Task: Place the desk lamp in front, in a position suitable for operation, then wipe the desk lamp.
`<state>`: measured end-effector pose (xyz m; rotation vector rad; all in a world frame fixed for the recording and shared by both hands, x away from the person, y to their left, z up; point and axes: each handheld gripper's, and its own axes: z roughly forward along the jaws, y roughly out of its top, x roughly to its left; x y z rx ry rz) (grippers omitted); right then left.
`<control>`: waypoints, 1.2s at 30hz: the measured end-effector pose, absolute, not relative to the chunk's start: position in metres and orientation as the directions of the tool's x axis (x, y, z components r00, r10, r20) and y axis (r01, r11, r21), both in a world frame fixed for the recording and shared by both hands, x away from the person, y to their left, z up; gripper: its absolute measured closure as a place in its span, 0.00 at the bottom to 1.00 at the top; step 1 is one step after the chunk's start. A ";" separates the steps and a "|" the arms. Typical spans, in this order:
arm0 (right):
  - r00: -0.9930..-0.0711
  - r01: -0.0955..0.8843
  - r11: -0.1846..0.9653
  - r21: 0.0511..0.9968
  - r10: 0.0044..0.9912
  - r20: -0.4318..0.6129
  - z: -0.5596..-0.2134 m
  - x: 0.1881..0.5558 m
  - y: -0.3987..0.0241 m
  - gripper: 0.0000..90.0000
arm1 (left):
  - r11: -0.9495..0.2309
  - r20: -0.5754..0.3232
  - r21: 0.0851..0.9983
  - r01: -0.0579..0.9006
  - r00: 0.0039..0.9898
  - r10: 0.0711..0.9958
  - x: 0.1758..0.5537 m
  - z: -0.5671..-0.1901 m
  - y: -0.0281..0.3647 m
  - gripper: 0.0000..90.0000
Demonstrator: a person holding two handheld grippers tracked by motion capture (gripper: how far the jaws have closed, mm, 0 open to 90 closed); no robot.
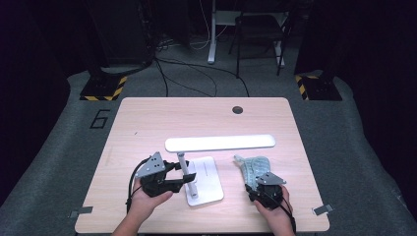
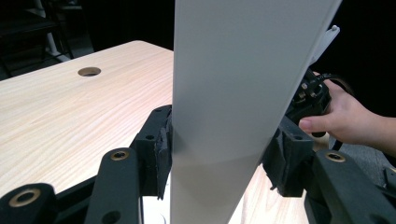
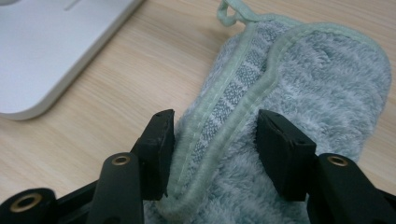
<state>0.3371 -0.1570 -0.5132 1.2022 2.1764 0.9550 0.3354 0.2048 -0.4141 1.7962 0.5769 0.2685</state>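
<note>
1. A painted "6" [image 1: 100,118] marks the floor left of the tabletop [image 1: 147,123]; no brand can be read.
2. One white desk lamp [image 1: 219,142] stands mid-tabletop; the left hand-held gripper [image 1: 183,176] is clenched on its upright stem.
3. One green towel [image 1: 253,168] lies right of the lamp; the right hand-held gripper [image 3: 212,154] straddles its hem, pads not pressing.

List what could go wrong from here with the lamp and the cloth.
1. The left gripper clamps the desk lamp low on its post, under a long overhanging head; a tug could tip it on its base.
2. The right gripper straddles only a folded edge of the green cloth; the plush pile may slip out or bunch.
3. The cloth lies close to the base, so dragging it could snag there.
</note>
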 end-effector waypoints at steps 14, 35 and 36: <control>-0.453 0.525 0.298 0.797 0.891 -0.035 -0.510 0.334 -0.175 0.46 | -0.220 -0.096 0.945 0.242 0.848 0.521 0.334 -0.411 0.204 0.55; -0.410 0.554 0.292 0.779 0.911 -0.049 -0.517 0.347 -0.167 0.33 | -0.239 -0.068 0.949 0.207 0.871 0.487 0.333 -0.412 0.201 0.58; -0.410 0.557 0.296 0.776 0.910 -0.053 -0.518 0.347 -0.167 0.32 | -0.236 -0.069 0.950 0.206 0.872 0.484 0.333 -0.412 0.201 0.58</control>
